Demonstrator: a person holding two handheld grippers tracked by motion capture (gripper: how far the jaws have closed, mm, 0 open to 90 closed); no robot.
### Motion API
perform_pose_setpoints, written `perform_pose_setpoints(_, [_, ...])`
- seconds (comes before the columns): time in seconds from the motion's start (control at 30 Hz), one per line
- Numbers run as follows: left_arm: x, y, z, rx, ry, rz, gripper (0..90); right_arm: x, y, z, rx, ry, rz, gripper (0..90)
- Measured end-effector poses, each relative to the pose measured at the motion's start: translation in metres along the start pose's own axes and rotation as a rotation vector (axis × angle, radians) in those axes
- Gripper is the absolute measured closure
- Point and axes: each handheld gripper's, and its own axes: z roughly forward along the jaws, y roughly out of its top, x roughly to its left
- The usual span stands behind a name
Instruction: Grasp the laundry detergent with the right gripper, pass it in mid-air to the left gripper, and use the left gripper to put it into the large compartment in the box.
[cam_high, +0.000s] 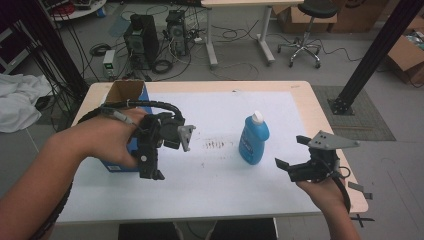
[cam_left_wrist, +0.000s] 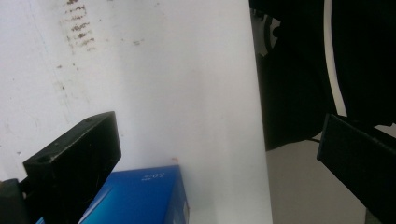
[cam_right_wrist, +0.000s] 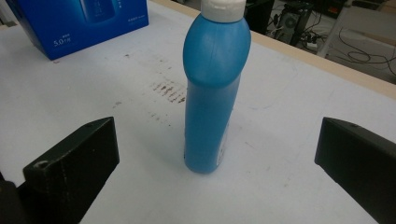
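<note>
A blue bottle (cam_high: 254, 140) with a white cap stands upright right of the middle of the white mat (cam_high: 215, 180). In the right gripper view the bottle (cam_right_wrist: 212, 93) stands a short way ahead, centred between the wide-apart jaws. My right gripper (cam_high: 291, 152) hovers open near the table's right edge and points at the bottle. A blue box (cam_high: 122, 97) with an open cardboard top sits at the left. My left gripper (cam_high: 152, 167) is held over the box's near side, open and pointing down. Its own view shows the box corner (cam_left_wrist: 140, 196) below its jaws.
Brown stains (cam_high: 215, 145) mark the mat between box and bottle. Beyond the table are computer towers (cam_high: 142, 37), loose cables, a desk and an office chair (cam_high: 305, 30). A black slanted post (cam_high: 372, 55) stands at the right and a white cloth (cam_high: 17, 100) lies at the left.
</note>
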Motion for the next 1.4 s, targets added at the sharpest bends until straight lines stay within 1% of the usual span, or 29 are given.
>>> perform_pose_setpoints(0.07, [0.0,-0.001,0.0,0.002,0.0,0.0,0.1,0.002,-0.005,0.006,-0.01,0.003,0.013,0.0])
perform_pose_setpoints(0.1, [-0.001,-0.002,-0.001,-0.004,0.001,0.001,0.1,0.004,-0.011,0.013,-0.024,-0.007,0.023,0.0])
perform_pose_setpoints(0.17, [-0.001,-0.002,-0.001,-0.004,0.003,0.001,0.0,0.004,-0.013,0.016,-0.031,-0.009,0.025,0.0])
perform_pose_setpoints(0.2, [-0.002,-0.003,-0.002,-0.008,0.005,0.002,0.1,0.006,-0.017,0.022,-0.047,-0.017,0.036,0.0])
perform_pose_setpoints(0.27, [-0.002,-0.003,-0.002,-0.009,0.007,-0.001,0.1,0.006,-0.02,0.029,-0.06,-0.016,0.045,0.0])
perform_pose_setpoints(0.3, [-0.002,-0.004,-0.002,-0.011,0.009,0.0,0.1,0.007,-0.022,0.033,-0.065,-0.025,0.049,0.0])
perform_pose_setpoints(0.4, [-0.004,-0.004,-0.002,-0.016,0.011,0.001,0.1,0.009,-0.025,0.041,-0.069,-0.029,0.052,0.0])
perform_pose_setpoints(0.5, [-0.005,-0.005,-0.002,-0.025,0.007,0.003,0.1,0.011,-0.03,0.059,-0.077,-0.014,0.073,0.0])
perform_pose_setpoints(0.63, [-0.006,-0.006,-0.001,-0.016,0.004,0.006,0.1,0.014,-0.034,0.075,-0.087,-0.017,0.089,0.0])
perform_pose_setpoints(0.7, [-0.007,-0.007,-0.002,-0.013,0.005,0.005,0.1,0.013,-0.037,0.082,-0.097,-0.017,0.106,0.0])
perform_pose_setpoints(0.8, [-0.009,-0.008,-0.004,-0.016,0.007,0.004,0.1,0.014,-0.042,0.093,-0.101,-0.039,0.113,0.0])
perform_pose_setpoints(0.83, [-0.009,-0.009,-0.003,-0.018,0.006,0.004,0.1,0.014,-0.043,0.096,-0.1,-0.054,0.112,0.0])
perform_pose_setpoints(0.9, [-0.01,-0.009,-0.003,-0.009,0.004,0.003,0.1,0.014,-0.044,0.101,-0.099,-0.069,0.102,0.0])
perform_pose_setpoints(0.97, [-0.011,-0.01,-0.003,-0.006,0.003,0.002,0.0,0.013,-0.044,0.104,-0.107,-0.083,0.109,0.0])
perform_pose_setpoints(1.07, [-0.012,-0.01,-0.003,-0.004,0.001,0.003,0.1,0.011,-0.045,0.109,-0.11,-0.096,0.121,0.0])
perform_pose_setpoints(1.1, [-0.012,-0.01,-0.003,-0.007,0.002,0.003,0.1,0.01,-0.045,0.11,-0.112,-0.091,0.122,0.0])
perform_pose_setpoints(1.2, [-0.012,-0.01,-0.002,-0.006,0.001,0.002,0.1,0.009,-0.044,0.116,-0.113,-0.104,0.12,0.0])
perform_pose_setpoints(1.3, [-0.012,-0.01,-0.002,-0.005,0.0,0.002,0.1,0.008,-0.043,0.12,-0.125,-0.115,0.129,0.0])
perform_pose_setpoints(1.4, [-0.012,-0.01,-0.001,-0.001,-0.002,0.002,0.1,0.009,-0.042,0.125,-0.132,-0.116,0.139,0.0])
